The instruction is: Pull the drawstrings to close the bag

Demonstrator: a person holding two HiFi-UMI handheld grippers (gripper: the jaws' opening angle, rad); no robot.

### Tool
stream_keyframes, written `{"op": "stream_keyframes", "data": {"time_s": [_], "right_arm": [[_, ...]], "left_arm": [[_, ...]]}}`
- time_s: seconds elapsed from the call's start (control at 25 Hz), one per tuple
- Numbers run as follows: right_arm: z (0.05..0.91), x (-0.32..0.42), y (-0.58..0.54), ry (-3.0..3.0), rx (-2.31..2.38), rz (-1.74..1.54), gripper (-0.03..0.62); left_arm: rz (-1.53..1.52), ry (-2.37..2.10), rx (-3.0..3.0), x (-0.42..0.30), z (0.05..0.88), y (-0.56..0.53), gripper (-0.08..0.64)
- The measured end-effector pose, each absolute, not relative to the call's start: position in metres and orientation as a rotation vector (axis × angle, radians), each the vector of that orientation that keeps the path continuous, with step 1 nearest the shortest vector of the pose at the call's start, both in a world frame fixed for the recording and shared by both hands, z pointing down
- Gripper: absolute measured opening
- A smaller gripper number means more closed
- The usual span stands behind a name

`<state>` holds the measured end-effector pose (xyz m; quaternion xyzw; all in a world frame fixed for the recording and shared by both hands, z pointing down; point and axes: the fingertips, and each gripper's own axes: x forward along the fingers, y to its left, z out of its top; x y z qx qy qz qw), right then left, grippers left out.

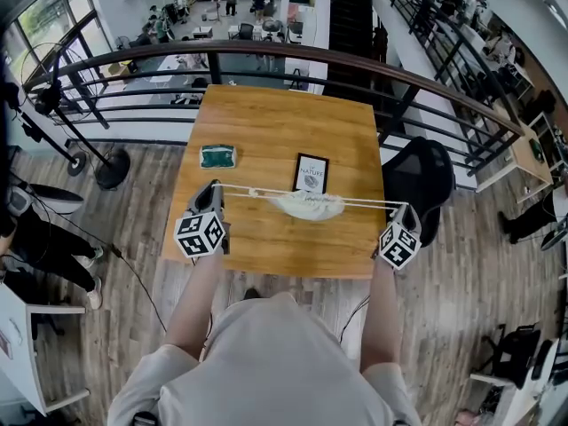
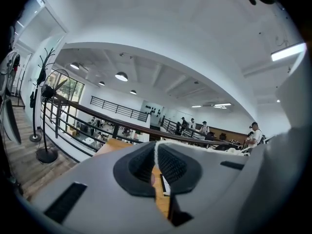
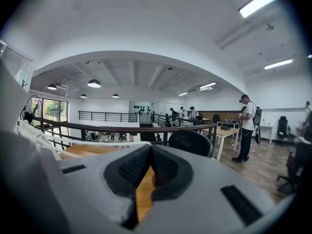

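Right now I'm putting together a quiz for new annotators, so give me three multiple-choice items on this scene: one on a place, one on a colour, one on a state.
1. Where is the white bag?
A. Between the left gripper and the right gripper, over the table
B. At the table's far edge
C. Hanging off the table's left side

2. What colour is the pouch near the table's left side?
A. Red
B. Green
C. Yellow

3. How do the left gripper's jaws stand?
A. Wide apart, empty
B. Shut on the drawstring
C. Shut on the pouch

Answers:
1 A: the head view shows it midway along the taut cords that run between the grippers.
2 B: it is plainly green against the wood.
3 B: the left gripper view shows the white cord pinched between the pads.
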<state>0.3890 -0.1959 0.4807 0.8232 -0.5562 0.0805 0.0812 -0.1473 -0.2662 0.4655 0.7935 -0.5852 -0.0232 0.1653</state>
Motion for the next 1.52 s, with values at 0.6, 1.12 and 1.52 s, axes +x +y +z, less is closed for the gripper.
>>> {"op": "stream_keyframes", "data": {"time_s": [0.6,1.12,1.52], "right_arm": [[0.485,0.381,-0.189,-1.643,2.396,0.156,0.003],[0.465,0.351,-0.198,-1.789,2.313,0.091,0.003],[0.451,0.322,-0.203,-1.949,2.189,0.061,0.003]], "left_arm": [[-0.008,-1.742,2.336,-0.145,0.450,-0.270,-0.008],[-0.017,-1.692,2.357,-0.130,0.448,-0.278,-0.008],[-0.023,-1.592,2.453,-0.105,0.435,-0.275,-0.008]]}}
